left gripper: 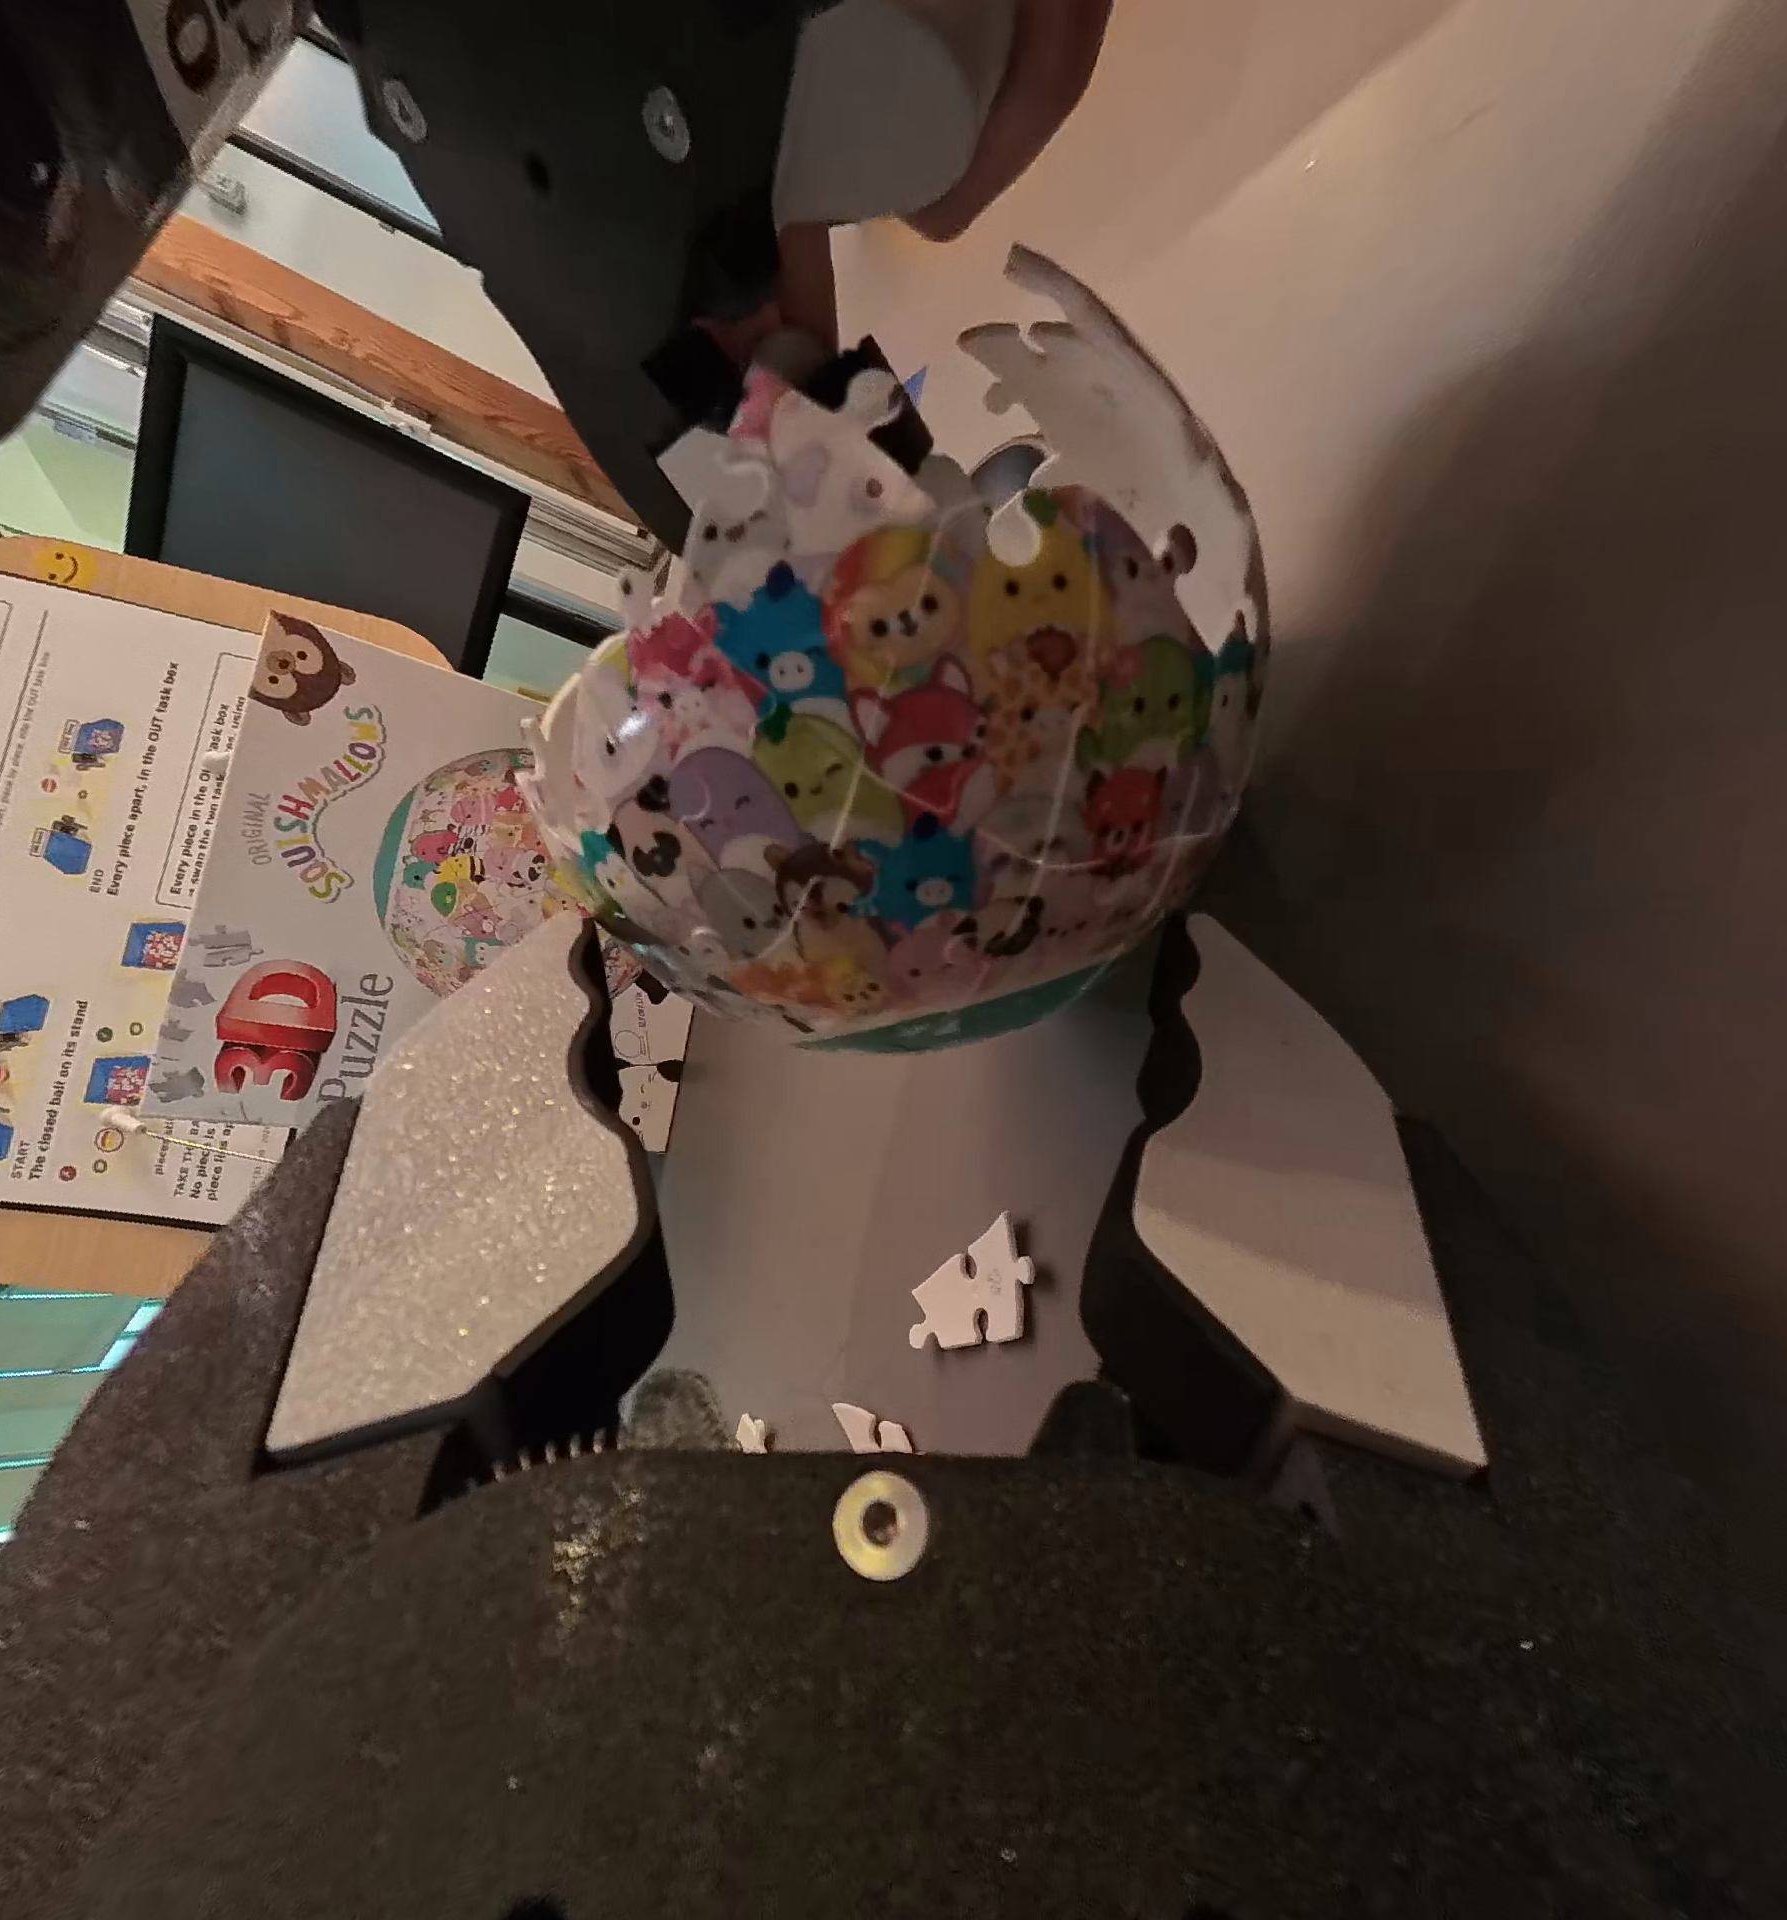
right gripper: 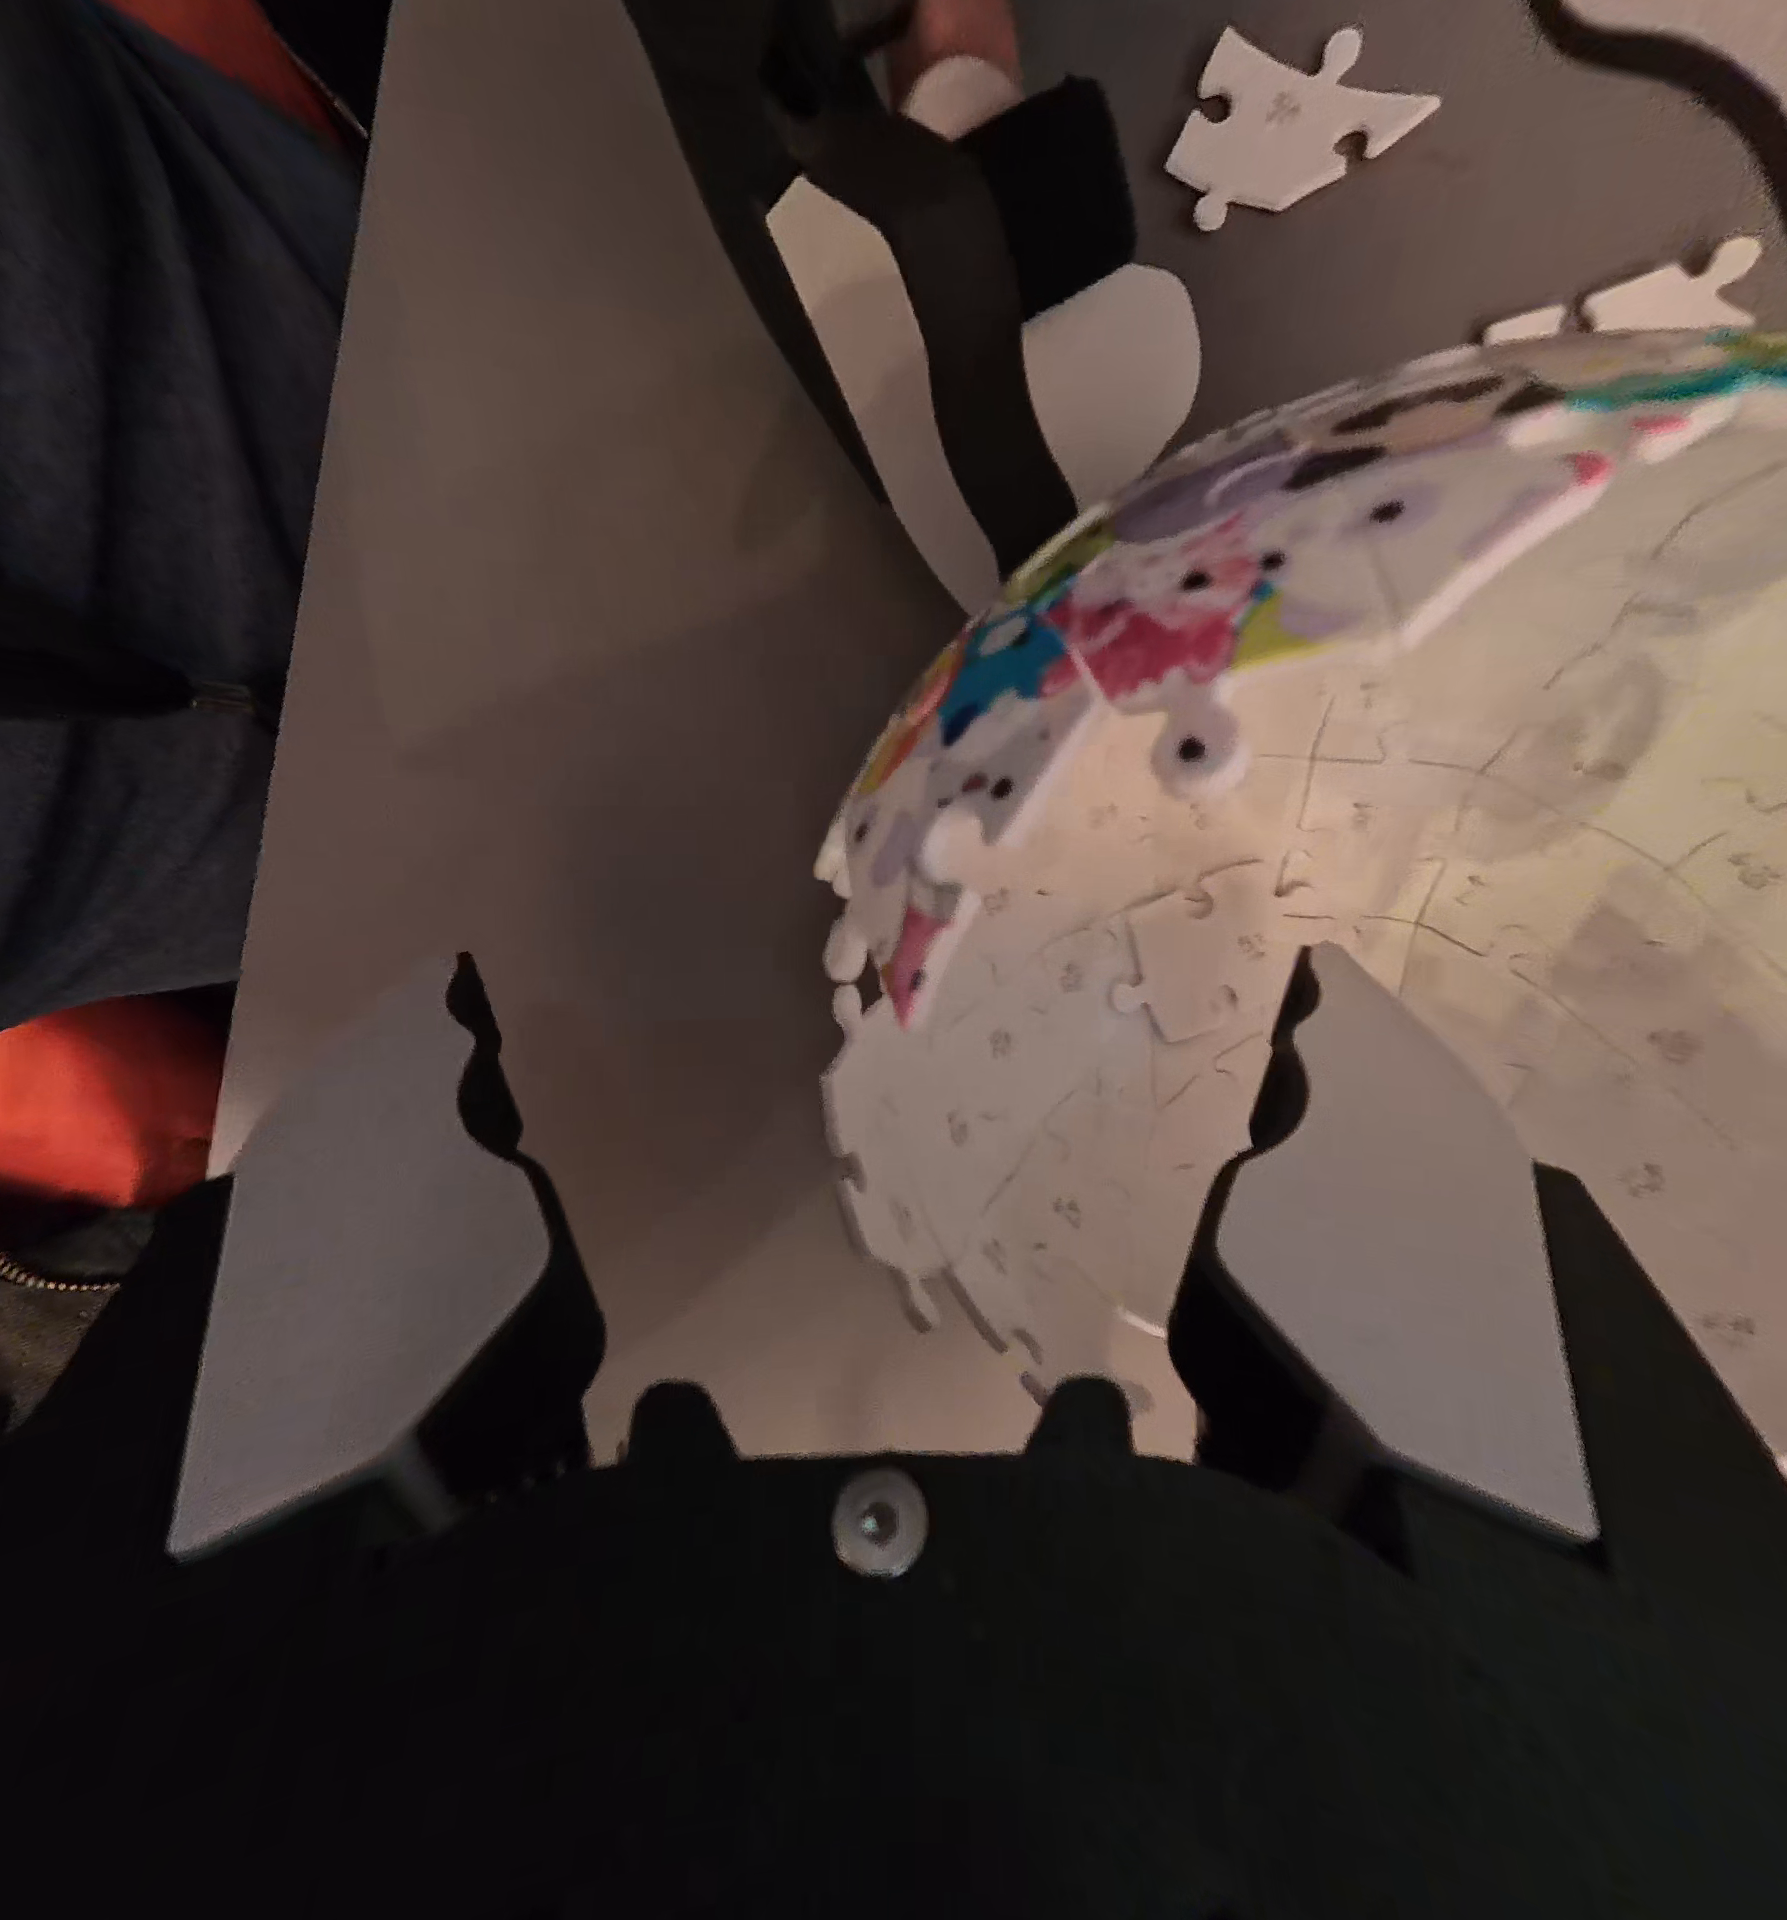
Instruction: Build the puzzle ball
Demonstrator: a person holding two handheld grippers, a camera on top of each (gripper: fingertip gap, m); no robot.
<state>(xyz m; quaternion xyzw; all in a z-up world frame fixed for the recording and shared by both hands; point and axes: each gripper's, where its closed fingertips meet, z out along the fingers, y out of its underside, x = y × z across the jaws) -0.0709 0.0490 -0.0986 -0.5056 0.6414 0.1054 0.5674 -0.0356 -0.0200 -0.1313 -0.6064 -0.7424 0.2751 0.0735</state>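
Observation:
The partly built puzzle ball [left gripper: 920, 748] is colourful outside and white inside [right gripper: 1388, 883], with a jagged open top. My left gripper [left gripper: 878, 935] is closed on its lower part, one fingertip on each side. One of its fingers [right gripper: 972, 416] shows against the ball in the right wrist view. My right gripper [right gripper: 889, 977] is wide open and straddles the ball's rim, with one finger inside and one outside. It reaches in from the upper left in the left wrist view [left gripper: 780, 457]. I see no piece held in it. A white face-down piece [left gripper: 972, 1288] lies on the grey table.
More loose pieces [right gripper: 1294, 125] lie on the grey table [right gripper: 608, 727] near the ball. The puzzle box [left gripper: 328, 883] and an instruction sheet [left gripper: 58, 883] stand behind to the left, with a dark monitor [left gripper: 328, 499] farther back. A person's torso [right gripper: 89, 520] is close on the left.

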